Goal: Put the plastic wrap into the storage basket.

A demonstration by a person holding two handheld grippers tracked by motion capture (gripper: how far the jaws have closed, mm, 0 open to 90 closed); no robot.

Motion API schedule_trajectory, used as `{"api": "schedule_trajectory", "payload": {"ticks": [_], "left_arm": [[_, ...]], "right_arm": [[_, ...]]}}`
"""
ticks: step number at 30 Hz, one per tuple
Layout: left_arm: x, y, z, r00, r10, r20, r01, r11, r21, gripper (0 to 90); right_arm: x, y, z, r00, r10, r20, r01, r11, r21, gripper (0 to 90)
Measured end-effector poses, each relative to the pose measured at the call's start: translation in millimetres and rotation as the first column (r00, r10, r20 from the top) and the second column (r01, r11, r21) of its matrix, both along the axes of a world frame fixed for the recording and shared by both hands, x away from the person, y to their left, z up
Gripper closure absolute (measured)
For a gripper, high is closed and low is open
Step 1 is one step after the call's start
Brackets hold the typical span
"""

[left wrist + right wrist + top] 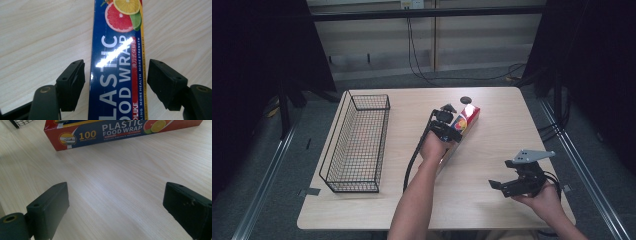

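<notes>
Wrap box (464, 121) seen flat on table (492, 150), frame centre, well right of basket (357, 142). Left gripper (116, 82) held astride box, jaws open, no contact. Right gripper (511, 186) held open, lower right, empty. Risk judged: glossy box slipped or twisted if clamped off-centre.

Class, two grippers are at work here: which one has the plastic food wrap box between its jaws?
The left gripper: its open jaws straddle the plastic food wrap box. The right gripper, also open, sits apart over bare table.
</notes>
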State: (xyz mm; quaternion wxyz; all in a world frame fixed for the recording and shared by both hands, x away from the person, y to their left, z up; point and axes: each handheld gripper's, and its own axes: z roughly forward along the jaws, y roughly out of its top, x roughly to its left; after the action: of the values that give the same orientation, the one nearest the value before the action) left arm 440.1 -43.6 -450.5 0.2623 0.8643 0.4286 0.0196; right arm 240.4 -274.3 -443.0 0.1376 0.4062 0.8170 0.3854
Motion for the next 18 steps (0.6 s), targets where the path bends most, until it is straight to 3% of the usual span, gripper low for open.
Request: {"api": "schedule_trajectory", "payload": {"ticks": [4,9,16,18], "left_arm": [[0.1,0.0,-0.6,1.0000,-0.004,-0.006,0.004,1.0000,0.004,38.3],[-0.2,-0.4,0.2,0.9998,-0.020,-0.001,0.020,0.9997,0.015,39.9],[0.5,-2.1,-0.7,0.9999,-0.012,-0.001,0.012,0.9998,0.018,38.8],[1.6,-3.7,-2.0,0.9998,-0.017,-0.014,0.018,0.9990,0.042,35.3]], "right_arm": [[0.0,-0.1,0.3,1.0000,-0.003,-0.002,0.003,1.0000,0.001,6.4],[-0.1,0.4,0.7,1.0000,0.002,0.000,-0.002,1.0000,-0.001,6.4],[0.0,0.5,1.2,1.0000,0.006,0.002,-0.006,1.0000,0.002,6.4],[-0.1,1.0,1.3,1.0000,0.004,-0.001,-0.004,1.0000,0.002,6.4]]}}
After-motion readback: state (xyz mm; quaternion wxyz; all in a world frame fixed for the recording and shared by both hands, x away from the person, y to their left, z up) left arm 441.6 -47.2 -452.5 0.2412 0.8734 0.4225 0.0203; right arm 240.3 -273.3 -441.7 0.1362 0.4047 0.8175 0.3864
